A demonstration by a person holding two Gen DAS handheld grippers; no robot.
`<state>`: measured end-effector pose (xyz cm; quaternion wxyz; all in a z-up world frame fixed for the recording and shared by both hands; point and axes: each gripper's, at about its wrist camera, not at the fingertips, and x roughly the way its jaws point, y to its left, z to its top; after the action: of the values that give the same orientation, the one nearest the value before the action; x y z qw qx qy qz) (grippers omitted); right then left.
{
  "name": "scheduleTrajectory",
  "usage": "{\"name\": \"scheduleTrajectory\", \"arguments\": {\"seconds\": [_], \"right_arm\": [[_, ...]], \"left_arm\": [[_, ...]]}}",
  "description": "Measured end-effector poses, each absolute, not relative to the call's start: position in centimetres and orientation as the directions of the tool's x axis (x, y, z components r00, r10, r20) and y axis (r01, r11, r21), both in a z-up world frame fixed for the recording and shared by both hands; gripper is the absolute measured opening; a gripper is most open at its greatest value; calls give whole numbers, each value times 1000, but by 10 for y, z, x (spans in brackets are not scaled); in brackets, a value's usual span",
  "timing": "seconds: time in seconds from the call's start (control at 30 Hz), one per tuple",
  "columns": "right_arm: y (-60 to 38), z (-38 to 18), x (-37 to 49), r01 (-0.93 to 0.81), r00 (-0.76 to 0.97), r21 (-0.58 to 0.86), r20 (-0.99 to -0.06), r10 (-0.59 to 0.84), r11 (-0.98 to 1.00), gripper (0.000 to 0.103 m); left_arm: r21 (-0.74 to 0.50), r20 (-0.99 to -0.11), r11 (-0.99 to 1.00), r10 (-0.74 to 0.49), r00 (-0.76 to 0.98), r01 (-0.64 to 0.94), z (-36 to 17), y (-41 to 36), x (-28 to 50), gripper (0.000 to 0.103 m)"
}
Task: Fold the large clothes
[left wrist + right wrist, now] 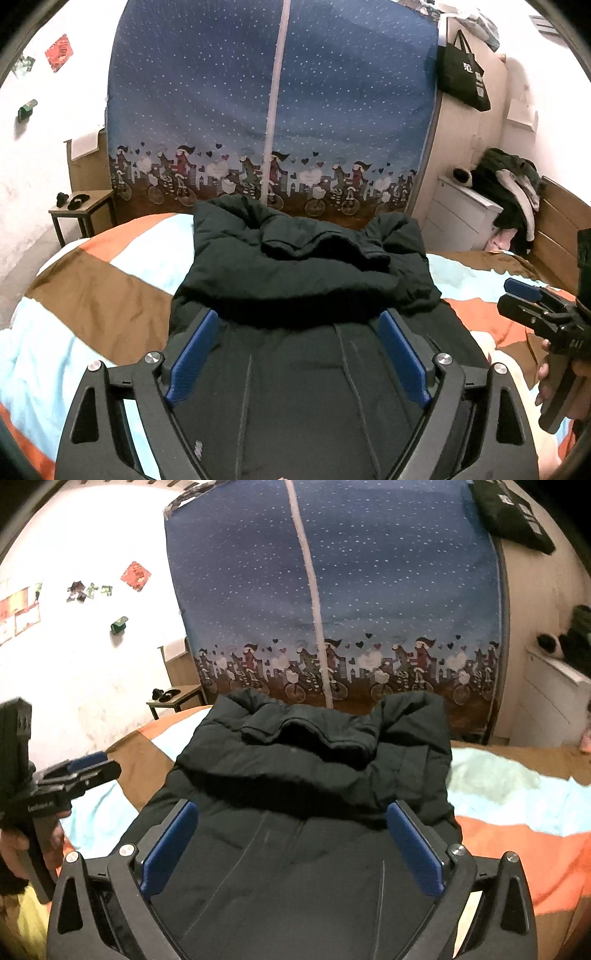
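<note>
A big dark coat (306, 266) lies on the bed (92, 280), on a striped blanket of orange, brown and pale blue. Its top part is folded over and bunched up at the far end. The left claw (297, 354) hangs above the near, flat part of the coat, with its blue pads (192, 354) wide apart and nothing held between them. The right claw (291, 845) is over the coat too, spread wide and holding nothing. Both claws point down at the coat. Behind the bed stands a blue wardrobe (273, 110) with white dots.
</note>
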<state>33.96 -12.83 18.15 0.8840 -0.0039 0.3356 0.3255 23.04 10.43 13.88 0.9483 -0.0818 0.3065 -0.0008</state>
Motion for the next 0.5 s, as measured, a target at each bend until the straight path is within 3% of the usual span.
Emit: {"name": "scheduleTrajectory", "arguments": {"seconds": [0.5], "right_arm": [[-139, 177, 278, -571, 549, 224, -611, 570, 790, 103]], "left_arm": [[-146, -606, 989, -61, 793, -36, 134, 89, 179, 85]]}}
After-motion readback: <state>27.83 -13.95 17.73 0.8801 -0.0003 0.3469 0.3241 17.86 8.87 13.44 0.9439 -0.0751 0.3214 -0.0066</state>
